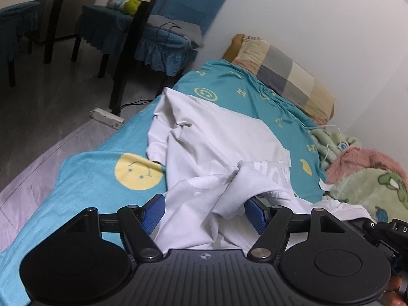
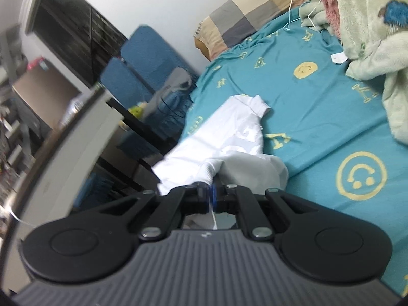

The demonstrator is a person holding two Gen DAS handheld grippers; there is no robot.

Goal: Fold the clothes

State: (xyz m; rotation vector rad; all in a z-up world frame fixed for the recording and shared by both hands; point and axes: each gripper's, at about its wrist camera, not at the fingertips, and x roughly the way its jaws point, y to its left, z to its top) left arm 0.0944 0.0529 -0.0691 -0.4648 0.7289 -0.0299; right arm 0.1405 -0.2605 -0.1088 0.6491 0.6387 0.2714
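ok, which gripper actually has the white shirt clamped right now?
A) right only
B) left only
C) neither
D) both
A: the right gripper has its jaws pinched shut on the shirt; the left gripper is open, with cloth draped loosely between its jaws.

Soft even indoor light, faint shadows, strong fisheye bending at edges, right wrist view motion-blurred leftward

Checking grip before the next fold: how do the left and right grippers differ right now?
The left gripper is open, its blue pads spread wide with the white garment bunched loosely between them; the right gripper is shut, pinching a ribbed edge of that garment. Both hover over the teal bedsheet.
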